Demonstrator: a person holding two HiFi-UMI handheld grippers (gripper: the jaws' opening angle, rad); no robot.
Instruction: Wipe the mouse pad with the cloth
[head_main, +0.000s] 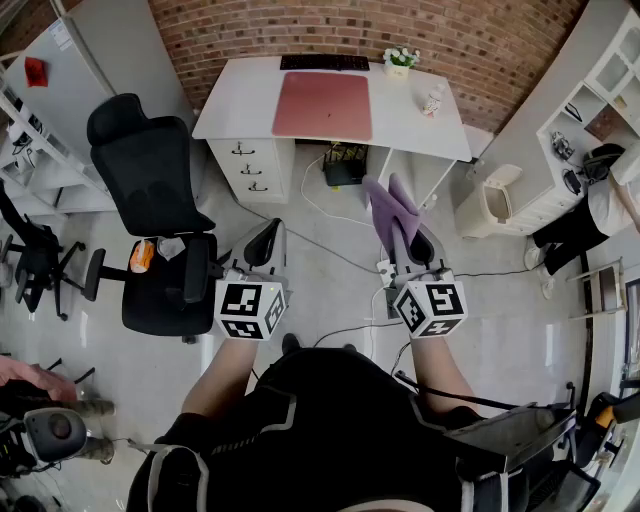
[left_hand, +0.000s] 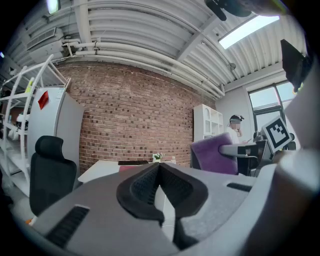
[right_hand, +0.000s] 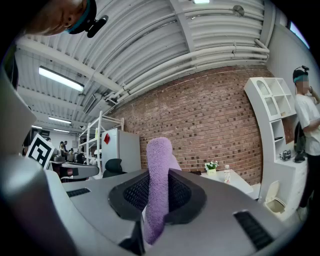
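A pinkish-red mouse pad (head_main: 324, 105) lies flat on the white desk (head_main: 230, 105) against the brick wall, well ahead of both grippers. My right gripper (head_main: 410, 244) is shut on a purple cloth (head_main: 388, 210), which sticks up out of its jaws; in the right gripper view the cloth (right_hand: 157, 187) stands pinched between the black pads. My left gripper (head_main: 265, 243) is shut with nothing in it, its pads (left_hand: 145, 187) meeting. From the left gripper view the cloth (left_hand: 212, 156) shows at the right, and the mouse pad (left_hand: 131, 167) is a thin strip on the desk.
A black office chair (head_main: 150, 190) stands left of the desk. On the desk are a keyboard (head_main: 324, 62), a small flower pot (head_main: 400, 60) and a bottle (head_main: 433, 102). Cables trail on the floor below. A white bin (head_main: 492, 200) and shelves (head_main: 590, 110) are right, where a person stands.
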